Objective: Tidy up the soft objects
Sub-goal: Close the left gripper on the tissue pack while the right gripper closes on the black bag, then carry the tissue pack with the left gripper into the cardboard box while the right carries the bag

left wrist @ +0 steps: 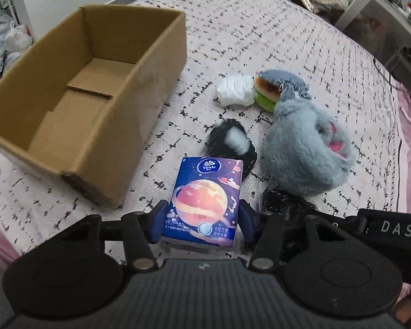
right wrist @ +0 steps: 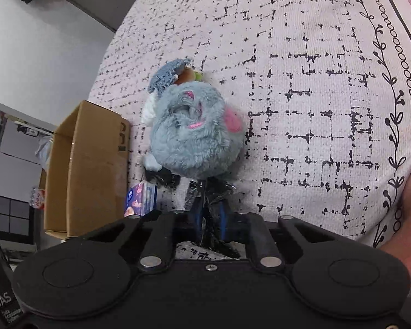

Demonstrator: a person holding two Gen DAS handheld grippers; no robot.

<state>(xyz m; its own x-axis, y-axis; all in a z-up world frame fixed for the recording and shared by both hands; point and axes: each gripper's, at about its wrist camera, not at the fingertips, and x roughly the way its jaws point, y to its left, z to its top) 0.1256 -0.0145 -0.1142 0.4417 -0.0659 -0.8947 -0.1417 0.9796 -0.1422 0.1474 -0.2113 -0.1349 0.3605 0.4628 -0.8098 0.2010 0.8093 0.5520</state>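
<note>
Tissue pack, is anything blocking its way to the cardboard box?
Nothing visible does. The left gripper is shut on the tissue pack, and the cardboard box sits open-topped just to its left, with only bare bedspread between them. The gray plush toy lies on the other side.

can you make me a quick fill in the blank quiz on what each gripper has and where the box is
1. The left gripper is shut on a pack of ____.
2. The cardboard box holds ____ so far.
3. The right gripper pinches crinkly ____ plastic.
4. The grey plush toy lies on the ____, outside the box.

Missing words: tissues; nothing; black; bed
</note>
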